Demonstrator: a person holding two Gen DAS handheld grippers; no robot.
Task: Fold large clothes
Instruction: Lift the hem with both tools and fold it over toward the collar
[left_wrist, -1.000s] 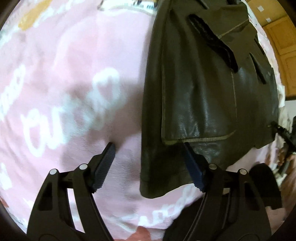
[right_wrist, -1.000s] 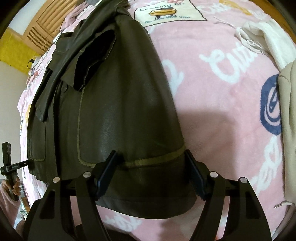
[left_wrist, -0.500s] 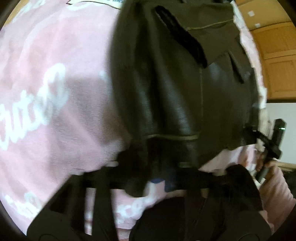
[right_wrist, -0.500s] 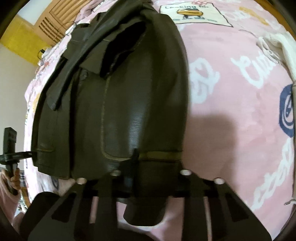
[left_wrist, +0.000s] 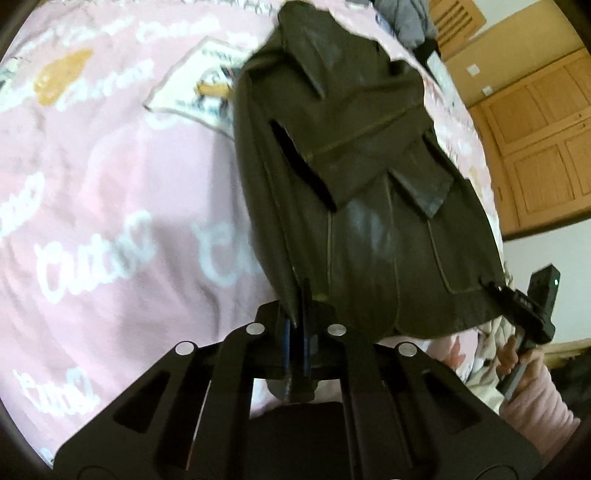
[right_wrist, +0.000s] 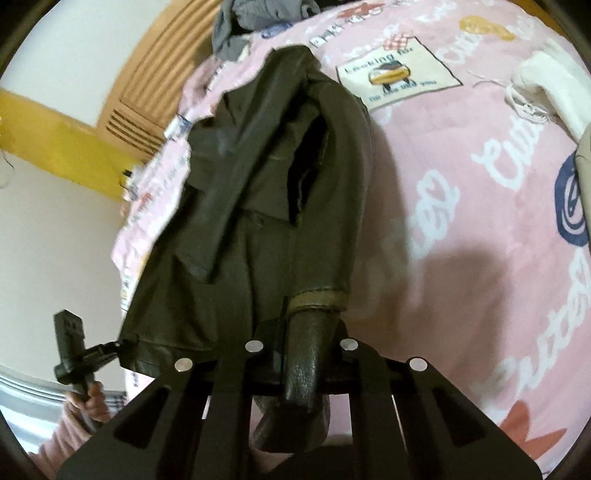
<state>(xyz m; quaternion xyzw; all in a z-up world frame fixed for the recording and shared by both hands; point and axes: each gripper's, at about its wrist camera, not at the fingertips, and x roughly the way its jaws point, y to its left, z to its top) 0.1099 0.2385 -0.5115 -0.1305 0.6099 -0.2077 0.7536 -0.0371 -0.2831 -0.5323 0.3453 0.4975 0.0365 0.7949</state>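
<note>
A dark brown leather jacket (left_wrist: 362, 177) lies lengthwise on a pink printed blanket (left_wrist: 110, 192), collar far, hem near. My left gripper (left_wrist: 297, 314) is shut on the hem's left corner. My right gripper (right_wrist: 299, 332) is shut on the hem's right corner, where the leather bunches between the fingers. The jacket (right_wrist: 258, 192) also fills the middle of the right wrist view, its near edge lifted off the blanket (right_wrist: 461, 229). The right gripper shows at the right edge of the left wrist view (left_wrist: 495, 286), and the left one at the left of the right wrist view (right_wrist: 116, 345).
A white garment (right_wrist: 546, 85) and a beige one (right_wrist: 585, 173) lie at the blanket's right side. Grey clothes (right_wrist: 251, 22) are piled at the far end. Wooden cabinet doors (left_wrist: 535, 140) stand to the right, a white wall (right_wrist: 55, 221) to the left.
Both grippers went from open around the hem to shut on it. They have pulled back and raised the hem, so more of the jacket and blanket is in view.
</note>
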